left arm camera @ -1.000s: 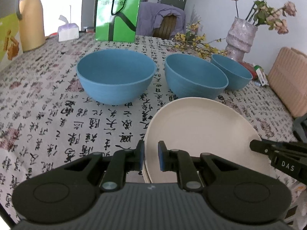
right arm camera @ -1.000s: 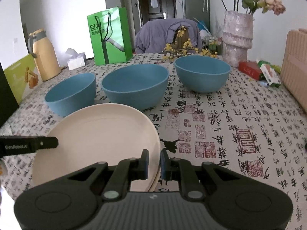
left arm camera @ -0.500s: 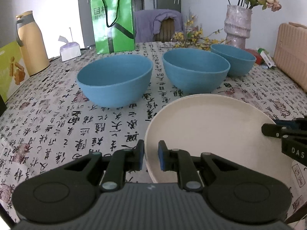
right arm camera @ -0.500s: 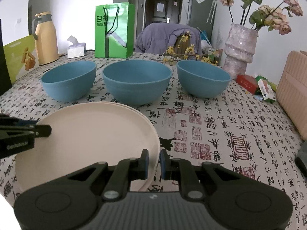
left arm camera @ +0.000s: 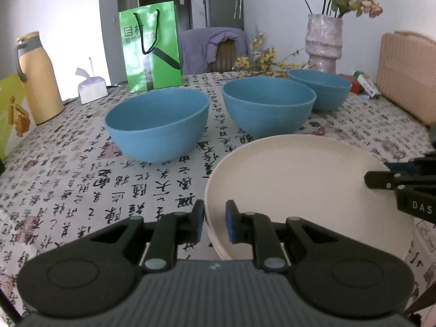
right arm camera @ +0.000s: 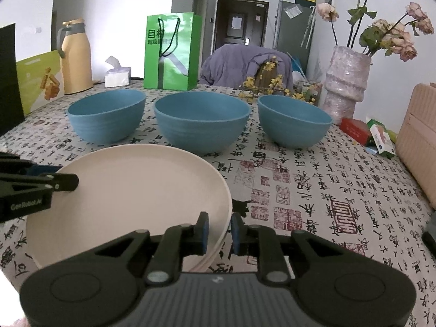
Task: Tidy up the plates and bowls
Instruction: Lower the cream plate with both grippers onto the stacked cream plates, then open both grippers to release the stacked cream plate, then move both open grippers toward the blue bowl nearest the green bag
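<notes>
The stack of cream plates (left arm camera: pixel 308 190), carried tilted a second ago, has been lowered flat onto the table (left arm camera: pixel 81 179). Its opposite rims are straddled by the left gripper (left arm camera: pixel 214 224) and the right gripper (right arm camera: pixel 220 233); both sets of fingers are opening, a small gap showing beside each rim, so the stack is judged released. Three blue bowls (right arm camera: pixel 201 121) stand in a row just behind, unstacked. Farther back a green bag (right arm camera: pixel 171 51), flask (left arm camera: pixel 38 79) and vase (right arm camera: pixel 346 81) are seen, well clear.

Left gripper (left arm camera: pixel 214 226) angled downward, jaws opening, right gripper (right arm camera: pixel 220 230) likewise, jaws opening
</notes>
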Available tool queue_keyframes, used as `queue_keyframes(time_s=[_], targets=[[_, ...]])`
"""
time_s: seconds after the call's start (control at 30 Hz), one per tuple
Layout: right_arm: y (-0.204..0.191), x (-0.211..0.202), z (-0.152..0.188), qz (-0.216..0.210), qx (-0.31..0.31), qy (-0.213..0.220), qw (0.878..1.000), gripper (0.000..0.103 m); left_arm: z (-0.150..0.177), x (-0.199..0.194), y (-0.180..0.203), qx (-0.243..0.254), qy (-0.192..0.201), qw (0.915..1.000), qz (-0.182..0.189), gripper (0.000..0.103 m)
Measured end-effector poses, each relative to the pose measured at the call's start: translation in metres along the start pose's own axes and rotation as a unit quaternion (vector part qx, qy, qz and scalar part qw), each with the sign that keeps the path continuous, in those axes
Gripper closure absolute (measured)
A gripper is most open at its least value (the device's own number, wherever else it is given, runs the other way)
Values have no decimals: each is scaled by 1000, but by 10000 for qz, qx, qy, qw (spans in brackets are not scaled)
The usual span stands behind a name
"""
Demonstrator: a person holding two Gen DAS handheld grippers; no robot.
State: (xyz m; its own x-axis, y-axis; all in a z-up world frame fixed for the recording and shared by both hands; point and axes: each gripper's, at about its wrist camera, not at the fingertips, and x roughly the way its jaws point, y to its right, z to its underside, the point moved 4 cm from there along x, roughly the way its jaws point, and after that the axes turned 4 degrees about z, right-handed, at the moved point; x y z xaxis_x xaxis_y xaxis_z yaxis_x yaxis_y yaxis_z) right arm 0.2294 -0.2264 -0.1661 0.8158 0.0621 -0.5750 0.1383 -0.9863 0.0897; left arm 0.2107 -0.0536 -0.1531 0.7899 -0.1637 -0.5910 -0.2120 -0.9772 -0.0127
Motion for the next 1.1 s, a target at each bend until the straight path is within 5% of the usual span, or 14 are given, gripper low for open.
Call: queue_keyframes(time_s=[0.07,0.17,0.23,0.3,0.37,0.7,1.1], targets=[[6,-1,-3,-164,180,45,9997,82,-2,-4,-6,-126,112,9998,116,64],[12,-9,-10,-395,394,326,9979,62,-5,-14,-16,-233,455,9986,147,35],[12,-14,-15,-431,423,589,9964,27,-6,-20,-23,-292,681,9971,153,19],[12,-17,-20,-472,461,864,9941,7,-6,-25,-32,-362,859,9956,115,1],[12,-16,-26,-584,532,996,9919,0,-6,-29,-41,-411,1024,9939,18,0],[-4,5,-47,-992,696,924,9883,0,-14,-39,-79,-690,1106,9907,-386,0],[-20,-3,-58,-1165,622,886,9873,0,-29,-57,-102,-936,1232,9871,-424,0]])
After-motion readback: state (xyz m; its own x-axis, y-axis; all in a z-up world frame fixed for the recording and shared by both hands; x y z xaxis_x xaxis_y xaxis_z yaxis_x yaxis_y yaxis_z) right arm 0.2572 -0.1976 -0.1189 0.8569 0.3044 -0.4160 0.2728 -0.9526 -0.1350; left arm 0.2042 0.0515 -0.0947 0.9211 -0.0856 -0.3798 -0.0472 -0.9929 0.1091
